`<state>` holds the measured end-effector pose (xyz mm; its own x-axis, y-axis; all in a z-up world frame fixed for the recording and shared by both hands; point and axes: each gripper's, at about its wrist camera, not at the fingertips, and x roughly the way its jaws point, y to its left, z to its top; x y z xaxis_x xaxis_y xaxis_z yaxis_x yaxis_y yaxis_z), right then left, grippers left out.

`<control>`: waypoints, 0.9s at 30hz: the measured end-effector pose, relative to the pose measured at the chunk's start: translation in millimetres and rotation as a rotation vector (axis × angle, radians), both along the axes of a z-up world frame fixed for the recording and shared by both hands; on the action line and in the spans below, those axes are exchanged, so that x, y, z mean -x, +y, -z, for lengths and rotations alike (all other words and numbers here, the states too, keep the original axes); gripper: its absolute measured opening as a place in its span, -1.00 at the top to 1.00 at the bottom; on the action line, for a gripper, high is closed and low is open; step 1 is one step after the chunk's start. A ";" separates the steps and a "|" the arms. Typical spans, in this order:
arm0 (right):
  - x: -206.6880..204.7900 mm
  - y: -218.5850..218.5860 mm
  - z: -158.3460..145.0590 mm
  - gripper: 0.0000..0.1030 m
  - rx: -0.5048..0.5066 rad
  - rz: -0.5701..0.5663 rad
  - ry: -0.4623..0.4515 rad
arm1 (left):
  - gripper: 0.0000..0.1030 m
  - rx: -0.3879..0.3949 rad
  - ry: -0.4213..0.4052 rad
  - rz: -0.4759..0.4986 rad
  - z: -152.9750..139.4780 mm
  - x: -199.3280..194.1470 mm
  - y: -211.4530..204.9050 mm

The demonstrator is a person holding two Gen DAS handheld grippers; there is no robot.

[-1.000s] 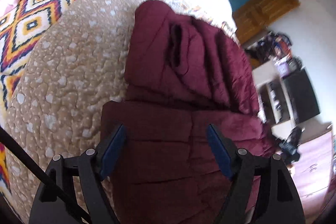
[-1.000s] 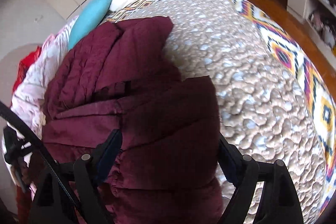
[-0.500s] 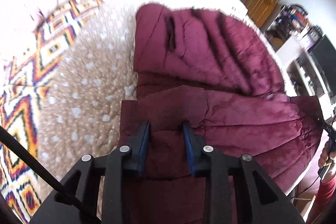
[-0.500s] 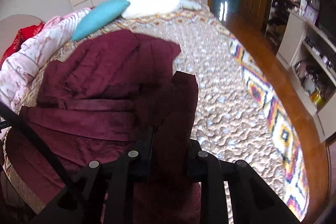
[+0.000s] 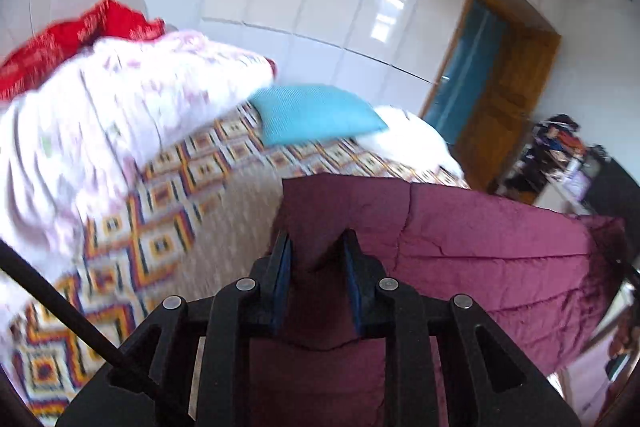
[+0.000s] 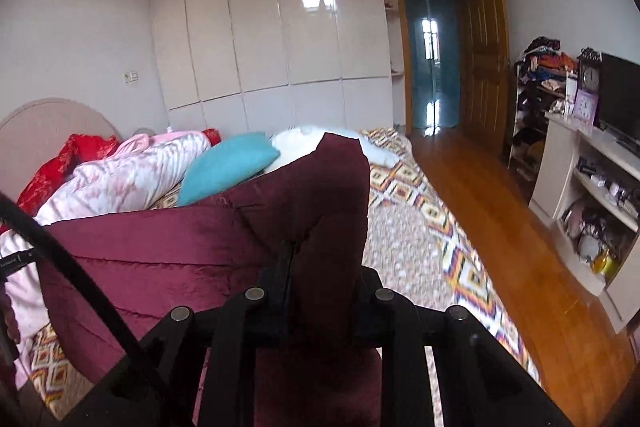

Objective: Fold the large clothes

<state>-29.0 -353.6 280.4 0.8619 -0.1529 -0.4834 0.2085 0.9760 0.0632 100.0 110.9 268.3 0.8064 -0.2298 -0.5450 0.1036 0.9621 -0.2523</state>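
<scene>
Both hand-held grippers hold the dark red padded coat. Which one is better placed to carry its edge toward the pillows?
Probably the left hand-held gripper: it clamps the dark red padded coat on the side nearer the turquoise pillow. The right hand-held gripper holds the edge nearer the wooden floor.

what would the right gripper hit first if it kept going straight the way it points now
Apart from the maroon coat it is clamped on, whose raised corner fills the view ahead, the right gripper would probably meet the bed's patterned cover first. Depth is unclear in this fisheye view.

Open floor (image 6: 492, 227) (bed's right side)
</scene>
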 end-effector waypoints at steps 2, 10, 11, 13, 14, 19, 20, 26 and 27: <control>-29.4 0.5 -1.3 0.59 0.033 0.036 0.003 | 0.68 -0.064 -0.034 -0.057 -14.9 -29.2 -14.3; -166.0 -19.8 80.6 0.59 0.037 0.152 0.159 | 0.70 -0.119 0.051 -0.151 26.1 -157.5 -37.5; -180.4 -22.1 98.7 0.59 0.046 0.174 0.188 | 0.69 -0.114 0.084 -0.144 44.9 -168.7 -38.7; -207.4 -31.8 139.1 0.59 0.060 0.212 0.251 | 0.46 -0.096 0.134 -0.128 79.2 -179.4 -35.7; -216.2 -38.8 155.9 0.59 0.046 0.226 0.277 | 0.33 -0.072 0.170 -0.118 97.8 -184.4 -30.6; -234.8 -57.6 228.1 0.54 -0.034 0.259 0.371 | 0.06 0.160 0.394 -0.086 171.5 -195.4 13.2; -234.7 -59.2 233.7 0.52 -0.045 0.258 0.370 | -0.01 0.218 0.414 -0.069 180.6 -191.4 23.4; -233.2 -59.7 241.8 0.47 -0.049 0.249 0.372 | -0.52 0.297 0.394 0.054 179.8 -175.4 30.4; -233.2 -57.2 242.5 0.47 -0.047 0.250 0.370 | -0.53 0.311 0.419 0.124 180.2 -179.0 21.3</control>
